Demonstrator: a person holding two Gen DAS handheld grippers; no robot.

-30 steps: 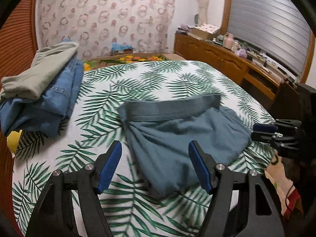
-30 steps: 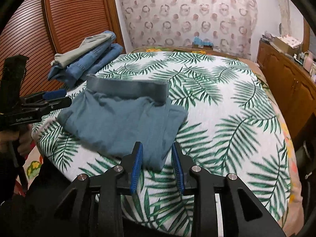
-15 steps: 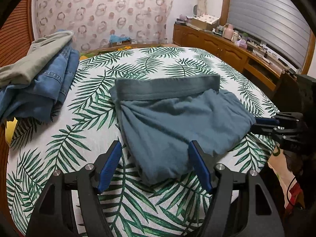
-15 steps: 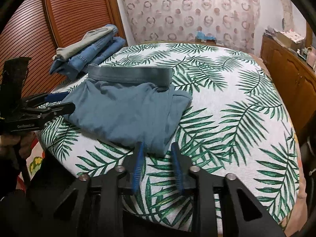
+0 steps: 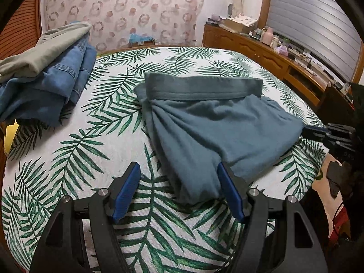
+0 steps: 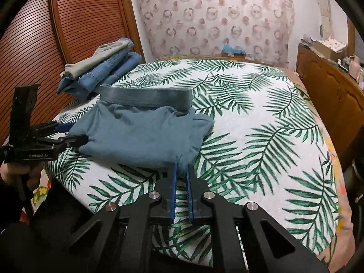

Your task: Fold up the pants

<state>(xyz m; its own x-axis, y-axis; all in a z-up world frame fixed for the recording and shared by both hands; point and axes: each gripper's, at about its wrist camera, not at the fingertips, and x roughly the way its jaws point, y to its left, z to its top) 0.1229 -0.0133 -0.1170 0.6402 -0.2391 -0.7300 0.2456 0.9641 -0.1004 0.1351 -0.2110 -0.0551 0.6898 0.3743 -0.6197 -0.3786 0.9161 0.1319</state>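
Teal pants (image 5: 218, 132) lie folded at bed centre on the palm-leaf bedspread (image 6: 261, 122), waistband at 12 o'clock. Since a second ago, the right gripper (image 6: 180, 170) has been closed from partly spread to a pinch on the near corner at 6 o'clock. The left gripper (image 5: 178, 183) has been advanced; its jaws remain spread, straddling the opposite corner. A two-corner lift for the next fold seems prepared. Folded jeans (image 5: 52, 86) are stacked at 10 o'clock.

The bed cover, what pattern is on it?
Green palm leaves on white, on the bed cover; clearest in the right wrist view.
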